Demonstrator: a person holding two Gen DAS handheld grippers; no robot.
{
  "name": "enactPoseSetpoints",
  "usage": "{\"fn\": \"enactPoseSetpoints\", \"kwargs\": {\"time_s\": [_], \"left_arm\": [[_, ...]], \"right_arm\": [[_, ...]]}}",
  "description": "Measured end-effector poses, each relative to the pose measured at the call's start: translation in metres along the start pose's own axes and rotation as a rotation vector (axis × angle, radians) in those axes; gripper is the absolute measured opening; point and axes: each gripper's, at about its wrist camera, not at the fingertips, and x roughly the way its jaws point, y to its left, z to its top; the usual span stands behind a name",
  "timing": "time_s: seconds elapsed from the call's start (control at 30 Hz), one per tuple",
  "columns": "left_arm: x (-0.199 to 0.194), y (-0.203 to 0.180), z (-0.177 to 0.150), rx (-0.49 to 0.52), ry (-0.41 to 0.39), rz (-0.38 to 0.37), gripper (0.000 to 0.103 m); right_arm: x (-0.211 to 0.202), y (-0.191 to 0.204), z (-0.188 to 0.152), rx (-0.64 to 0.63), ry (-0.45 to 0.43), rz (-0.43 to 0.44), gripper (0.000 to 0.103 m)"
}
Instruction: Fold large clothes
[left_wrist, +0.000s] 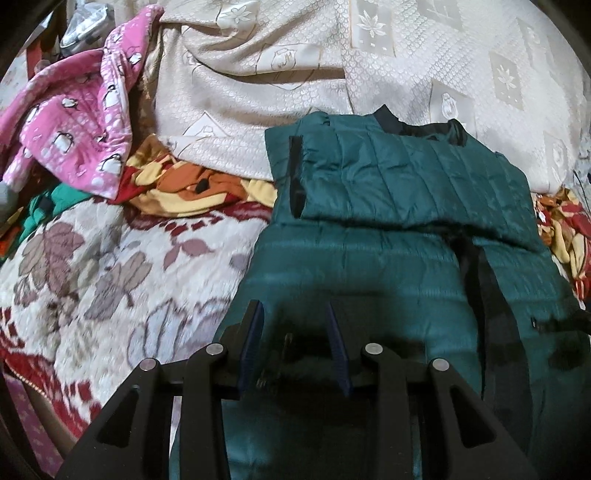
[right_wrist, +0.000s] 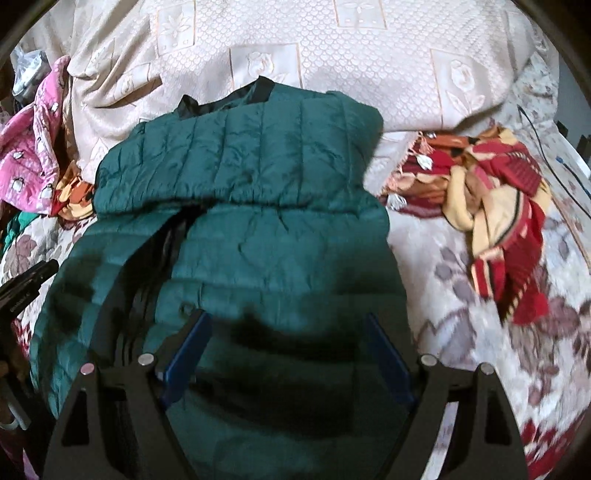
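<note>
Two hand-held grippers: both hover over the near half of one green jacket on a bed.
Bed: covered by a floral blanket (left_wrist: 110, 266) with brown leaves and red edging, its far part under a cream bedspread (left_wrist: 424, 55) woven with flower squares.
Green jacket (left_wrist: 388, 258): quilted and dark teal, lying flat in the middle of the bed, its upper part folded down over the lower part; black collar at the far end, black zipper strip running down the near half.
Pink garment (left_wrist: 74, 125): penguin print, heaped at the bed's far left, well apart from the jacket.
Red and yellow cloth (right_wrist: 498, 206): crumpled on the blanket to the jacket's right, near but not touching.
Right hand-held gripper (right_wrist: 284, 325): blue pads wide apart, nothing between them, above the jacket's right panel.
Left hand-held gripper (left_wrist: 293, 314): blue pads apart with a narrower gap, empty, above the jacket's left panel.
</note>
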Motion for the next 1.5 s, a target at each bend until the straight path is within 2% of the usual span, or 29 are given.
{"fn": "enactPoseSetpoints", "kwargs": {"time_s": [0.23, 0.63, 1.03, 1.5], "left_arm": [[-0.022, 0.007, -0.025, 0.024, -0.005, 0.03, 0.018], [-0.036, 0.026, -0.062, -0.016, 0.035, 0.04, 0.018], [-0.051, 0.032, -0.076, -0.025, 0.031, 0.04, 0.018], [-0.059, 0.036, -0.085, -0.043, 0.03, 0.042, 0.018]], "right_arm": [[-0.012, 0.004, -0.025, -0.016, 0.008, -0.001, 0.087], [-0.026, 0.013, -0.055, -0.026, 0.025, 0.011, 0.088], [-0.038, 0.023, -0.075, -0.055, 0.032, 0.014, 0.088], [-0.043, 0.022, -0.082, -0.05, 0.038, 0.016, 0.088]]}}
